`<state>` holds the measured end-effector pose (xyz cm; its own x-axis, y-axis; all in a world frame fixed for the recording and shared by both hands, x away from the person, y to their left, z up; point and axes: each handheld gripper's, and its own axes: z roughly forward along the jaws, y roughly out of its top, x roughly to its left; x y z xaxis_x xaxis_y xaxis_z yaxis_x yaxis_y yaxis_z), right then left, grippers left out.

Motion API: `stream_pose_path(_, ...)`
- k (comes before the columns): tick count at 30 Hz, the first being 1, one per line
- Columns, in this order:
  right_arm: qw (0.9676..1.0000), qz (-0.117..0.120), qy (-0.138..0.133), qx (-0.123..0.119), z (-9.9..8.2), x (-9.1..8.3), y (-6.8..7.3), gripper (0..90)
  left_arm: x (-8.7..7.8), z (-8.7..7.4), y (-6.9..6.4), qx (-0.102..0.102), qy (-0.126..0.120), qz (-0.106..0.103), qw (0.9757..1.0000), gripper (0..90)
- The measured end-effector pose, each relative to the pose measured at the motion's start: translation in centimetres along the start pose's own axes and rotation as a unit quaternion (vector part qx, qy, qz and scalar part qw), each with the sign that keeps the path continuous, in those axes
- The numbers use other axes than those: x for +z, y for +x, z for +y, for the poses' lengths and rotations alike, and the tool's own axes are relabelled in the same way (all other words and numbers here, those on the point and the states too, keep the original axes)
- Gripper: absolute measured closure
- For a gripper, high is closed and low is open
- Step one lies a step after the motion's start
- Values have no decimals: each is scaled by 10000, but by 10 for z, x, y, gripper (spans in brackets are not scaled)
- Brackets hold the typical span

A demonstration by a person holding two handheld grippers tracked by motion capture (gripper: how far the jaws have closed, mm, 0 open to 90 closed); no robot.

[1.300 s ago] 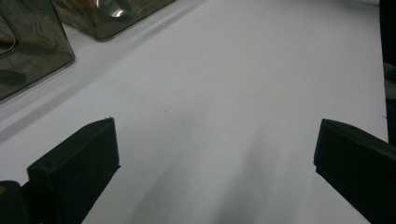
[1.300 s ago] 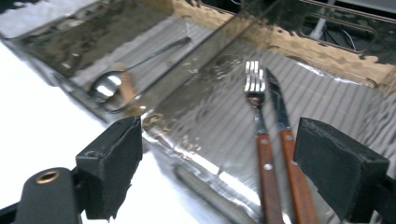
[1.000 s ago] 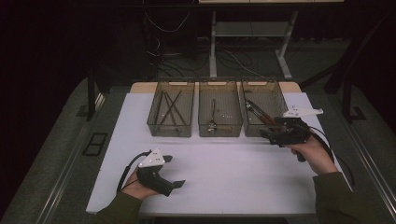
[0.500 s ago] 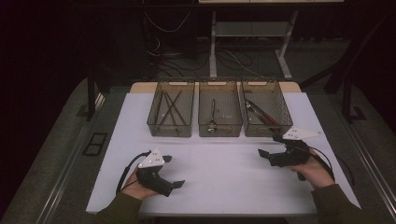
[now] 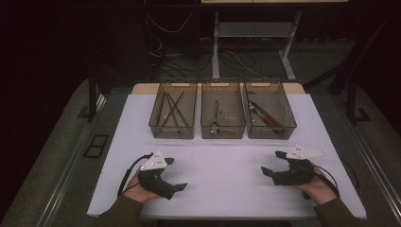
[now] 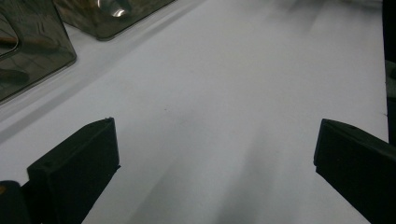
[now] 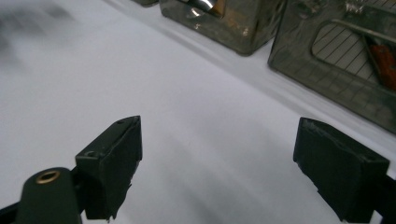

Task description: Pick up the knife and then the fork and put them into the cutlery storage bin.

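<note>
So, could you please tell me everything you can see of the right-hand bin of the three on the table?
The right-hand bin is a see-through, smoky-brown rectangular tub, plastic by its look, with a rimmed top and a ribbed floor. It stands upright on the white table, last in a row of three, close beside the middle bin. Inside lies a tool with reddish handles, set slantwise. Nothing grips it.

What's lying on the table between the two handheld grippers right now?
Nothing: in the high view the white table top between the left gripper and the right gripper is bare. Both grippers are open and empty; the three bins sit farther back.
</note>
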<state>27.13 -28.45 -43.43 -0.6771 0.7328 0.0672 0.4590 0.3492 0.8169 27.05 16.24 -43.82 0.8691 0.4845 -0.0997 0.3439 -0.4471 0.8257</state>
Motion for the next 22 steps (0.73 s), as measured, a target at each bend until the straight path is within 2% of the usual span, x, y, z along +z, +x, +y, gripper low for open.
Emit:
stream_pose_path(11,9999,37,133,-79,-14,-3,12,157,1,0,0,-14,12,-10,10000,0)
stream_pose_path(22,9997,130,144,-139,-16,-3,13,156,1,0,0,0,35,-4,10000,0)
